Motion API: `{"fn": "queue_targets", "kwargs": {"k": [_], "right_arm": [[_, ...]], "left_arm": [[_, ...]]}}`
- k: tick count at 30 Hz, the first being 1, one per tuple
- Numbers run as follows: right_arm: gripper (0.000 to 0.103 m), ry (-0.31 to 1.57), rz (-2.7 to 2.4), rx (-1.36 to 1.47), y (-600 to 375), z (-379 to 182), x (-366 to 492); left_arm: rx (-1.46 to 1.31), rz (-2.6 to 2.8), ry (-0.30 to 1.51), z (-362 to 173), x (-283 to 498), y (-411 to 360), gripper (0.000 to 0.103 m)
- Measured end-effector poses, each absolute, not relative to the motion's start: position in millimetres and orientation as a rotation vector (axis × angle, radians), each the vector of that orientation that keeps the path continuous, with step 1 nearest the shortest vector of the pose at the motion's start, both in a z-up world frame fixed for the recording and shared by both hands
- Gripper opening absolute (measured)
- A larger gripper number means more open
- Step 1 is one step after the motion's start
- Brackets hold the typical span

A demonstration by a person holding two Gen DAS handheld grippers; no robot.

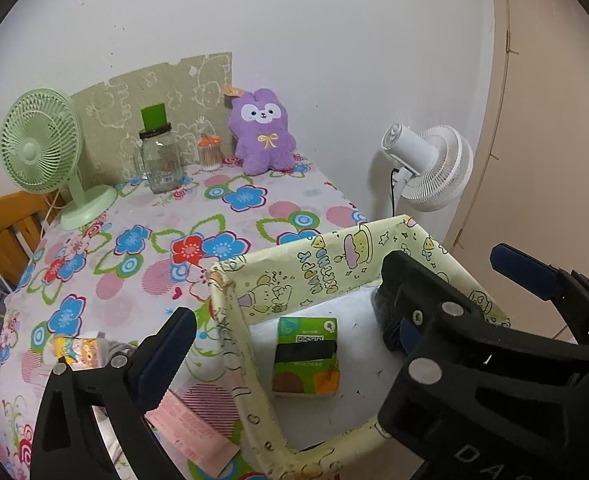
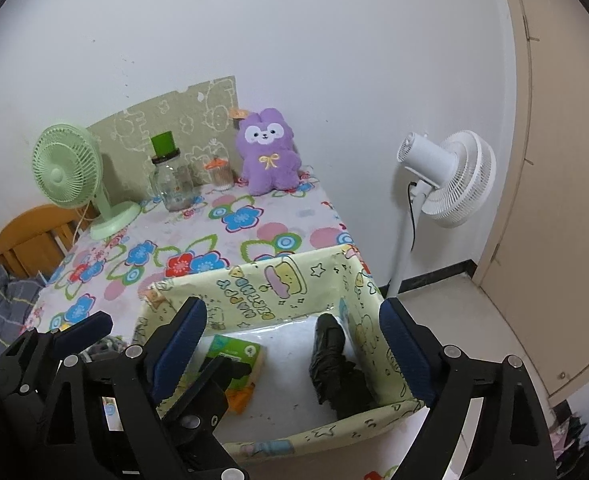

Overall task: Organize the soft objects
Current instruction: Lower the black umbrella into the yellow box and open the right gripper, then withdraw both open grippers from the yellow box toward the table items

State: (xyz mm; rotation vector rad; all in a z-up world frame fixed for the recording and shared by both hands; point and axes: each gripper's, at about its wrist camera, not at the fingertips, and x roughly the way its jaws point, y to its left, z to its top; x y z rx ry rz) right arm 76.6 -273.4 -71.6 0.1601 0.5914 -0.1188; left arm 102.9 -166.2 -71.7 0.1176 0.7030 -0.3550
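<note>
A box wrapped in yellow cartoon paper (image 1: 306, 268) (image 2: 254, 292) stands at the near right corner of the floral-clothed table (image 1: 134, 248). On its white floor lie a green tissue packet (image 1: 306, 356) (image 2: 238, 360) and a crumpled black soft item (image 2: 334, 364). My left gripper (image 1: 290, 320) hangs open over the box, with the packet below and nothing touching its pads. My right gripper (image 2: 294, 328) is also open above the box, with the black item below it. The right gripper crosses the left wrist view and hides the left one's right finger. A purple plush toy (image 1: 264, 132) (image 2: 268, 152) sits against the back wall.
At the back stand a green desk fan (image 1: 42, 148), a glass jar (image 1: 160, 160) and a small orange-lidded jar (image 1: 209, 154). A white pedestal fan (image 2: 450, 176) stands on the floor to the right. A wooden chair (image 1: 2, 232) is at the left. Pink paper (image 1: 190, 428) lies near the front edge.
</note>
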Motion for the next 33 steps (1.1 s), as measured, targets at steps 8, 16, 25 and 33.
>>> {"fn": "queue_targets", "kwargs": {"k": [8,16,25,33], "right_arm": [[0.095,0.551,-0.115,0.148,-260.4,-55.9,63.7],[0.098,0.505,-0.111,0.119,-243.9,-39.9,47.2],[0.103,0.473,-0.091,0.087,-221.4,-26.1,31.9],[0.103,0.464,-0.063,0.082,-199.0,-17.5,20.9]], "left_arm": [[0.116,-0.349,0.662,-55.2,89.9,-154.0,0.103],[0.113,-0.348,0.625,-41.5,75.9,-138.8,0.103],[0.115,-0.346,0.592,-30.4,60.7,-118.2,0.103],[0.115,-0.334,0.563,-21.3,47.6,-96.3,0.103]]}}
